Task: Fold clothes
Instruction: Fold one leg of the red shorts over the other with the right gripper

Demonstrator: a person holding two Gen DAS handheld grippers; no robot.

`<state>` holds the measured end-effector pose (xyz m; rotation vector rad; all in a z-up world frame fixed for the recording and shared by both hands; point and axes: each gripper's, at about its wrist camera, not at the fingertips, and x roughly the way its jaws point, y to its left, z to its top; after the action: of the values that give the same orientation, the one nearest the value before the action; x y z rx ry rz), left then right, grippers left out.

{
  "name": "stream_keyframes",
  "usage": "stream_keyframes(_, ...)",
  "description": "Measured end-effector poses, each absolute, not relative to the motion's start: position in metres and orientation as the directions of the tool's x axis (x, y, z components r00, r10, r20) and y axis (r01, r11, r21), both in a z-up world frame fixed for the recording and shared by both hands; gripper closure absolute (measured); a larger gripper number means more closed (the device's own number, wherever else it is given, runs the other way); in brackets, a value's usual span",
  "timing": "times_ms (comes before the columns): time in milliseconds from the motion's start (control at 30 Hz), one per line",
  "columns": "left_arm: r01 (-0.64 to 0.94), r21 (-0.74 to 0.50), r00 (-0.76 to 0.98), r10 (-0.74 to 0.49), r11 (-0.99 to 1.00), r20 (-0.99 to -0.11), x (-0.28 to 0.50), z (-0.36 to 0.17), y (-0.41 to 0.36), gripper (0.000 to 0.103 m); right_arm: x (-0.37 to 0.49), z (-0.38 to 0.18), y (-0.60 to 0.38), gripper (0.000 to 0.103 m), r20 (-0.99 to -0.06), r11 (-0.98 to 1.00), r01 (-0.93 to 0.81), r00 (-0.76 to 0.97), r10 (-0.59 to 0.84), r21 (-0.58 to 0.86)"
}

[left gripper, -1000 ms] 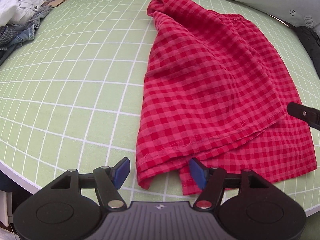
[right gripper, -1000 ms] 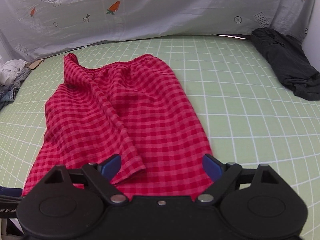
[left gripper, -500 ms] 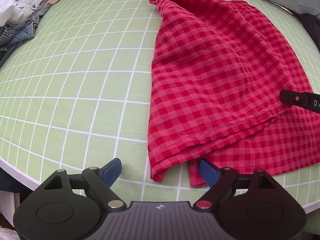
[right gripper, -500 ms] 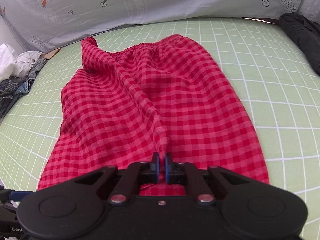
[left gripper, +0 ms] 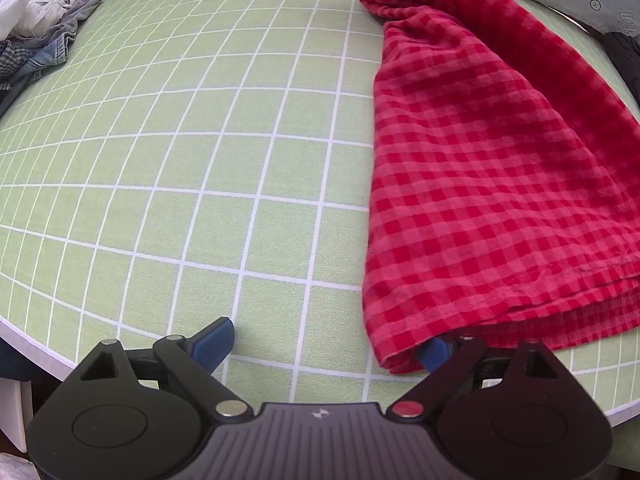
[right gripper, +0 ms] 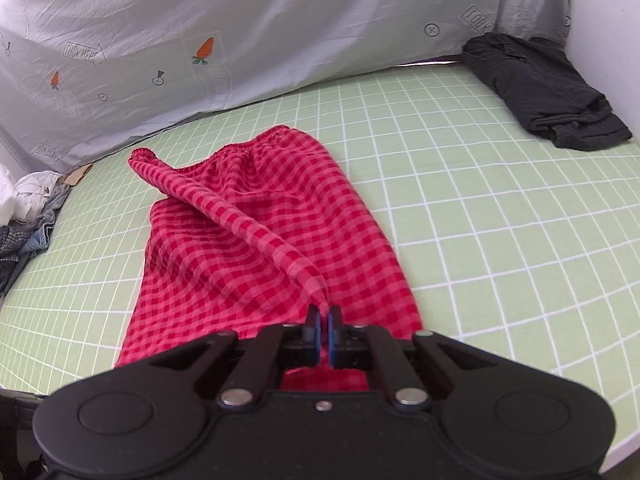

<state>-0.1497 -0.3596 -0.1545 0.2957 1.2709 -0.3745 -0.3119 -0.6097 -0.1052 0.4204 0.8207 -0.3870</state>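
Note:
Red checked shorts (right gripper: 264, 248) lie on the green grid mat (right gripper: 500, 220), waistband at the far end. My right gripper (right gripper: 323, 326) is shut on the near hem and lifts it into a raised ridge of cloth. In the left wrist view the shorts (left gripper: 488, 184) fill the right side. My left gripper (left gripper: 324, 344) is open at the mat's near edge, left of the shorts. Its right finger (left gripper: 434, 354) is tucked under the near left corner of the cloth, and its left finger (left gripper: 212, 338) is over bare mat.
A folded black garment (right gripper: 544, 92) lies at the far right corner by the wall. A heap of white and denim clothes (right gripper: 28, 216) sits at the far left and also shows in the left wrist view (left gripper: 36, 36). A grey printed sheet (right gripper: 240, 32) hangs behind.
My right gripper closed on the hem and raised it, pulling the cloth up and right. My left gripper slid left relative to the shorts, which now sit at its right finger.

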Motion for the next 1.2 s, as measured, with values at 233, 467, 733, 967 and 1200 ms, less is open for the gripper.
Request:
stream_keyframes(233, 0.44, 0.006, 0.247, -0.115, 0.898, -0.962, -0.142, -0.15, -0.357, 0.008, -0.33, -0.132, -0.615, 0.099, -0.84, 0.796, 0.59, 0.494, -0.225, 0.134)
stream_keyframes(467, 0.449, 0.002, 0.241, -0.119, 0.894, -0.963, -0.135, -0.144, -0.355, 0.006, -0.332, -0.154, -0.611, 0.096, -0.877, 0.792, 0.605, 0.422, -0.228, 0.085)
stream_keyframes(733, 0.431, -0.059, 0.265, -0.189, 0.9, -0.946, -0.126, -0.121, -0.346, 0.007, -0.321, -0.142, -0.601, 0.049, -0.867, 0.822, 0.57, 0.408, -0.285, -0.002)
stream_keyframes(967, 0.425, -0.091, 0.335, -0.25, 0.901, -0.908, -0.106, -0.093, -0.347, 0.007, -0.296, -0.121, -0.584, 0.025, -0.808, 0.859, 0.511, 0.494, -0.32, -0.028)
stream_keyframes(1200, 0.432, -0.095, 0.326, -0.253, 0.897, -0.911, -0.088, -0.093, -0.345, 0.007, -0.254, -0.121, -0.558, 0.024, -0.784, 0.913, 0.399, 0.538, -0.31, -0.086)
